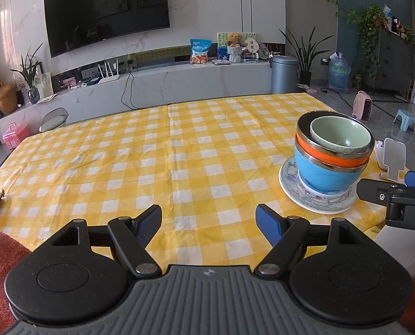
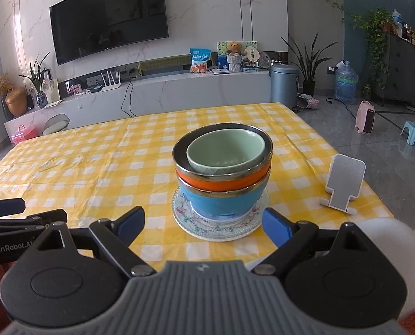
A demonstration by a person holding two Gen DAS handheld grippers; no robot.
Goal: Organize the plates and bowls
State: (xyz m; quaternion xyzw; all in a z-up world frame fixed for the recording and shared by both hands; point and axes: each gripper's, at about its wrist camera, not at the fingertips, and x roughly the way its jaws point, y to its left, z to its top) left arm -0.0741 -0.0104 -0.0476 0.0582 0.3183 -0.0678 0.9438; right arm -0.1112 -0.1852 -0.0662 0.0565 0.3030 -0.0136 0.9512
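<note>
Both claws stand released and empty: the left claw [image 1: 209, 223] over bare tabletop [image 1: 151, 153], the right claw [image 2: 203, 224] facing the stack. The green bowl [image 2: 225, 150] sits in the orange bowl [image 2: 224, 181], which nests in the blue bowl [image 2: 221, 202] on a plate [image 2: 221, 230]. The tall stack could topple if nudged low, and the plate could slide on the cloth.

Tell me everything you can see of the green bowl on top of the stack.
The green bowl is pale, glossy, ceramic-looking, empty and upright, the smallest of the stack. It sits nested inside the orange bowl, pushed toward the right side of that bowl's metal rim and slightly tilted. A faint embossed pattern shows on its outer wall. The orange bowl sits in the blue bowl, on a patterned plate. Neither gripper touches it.
</note>
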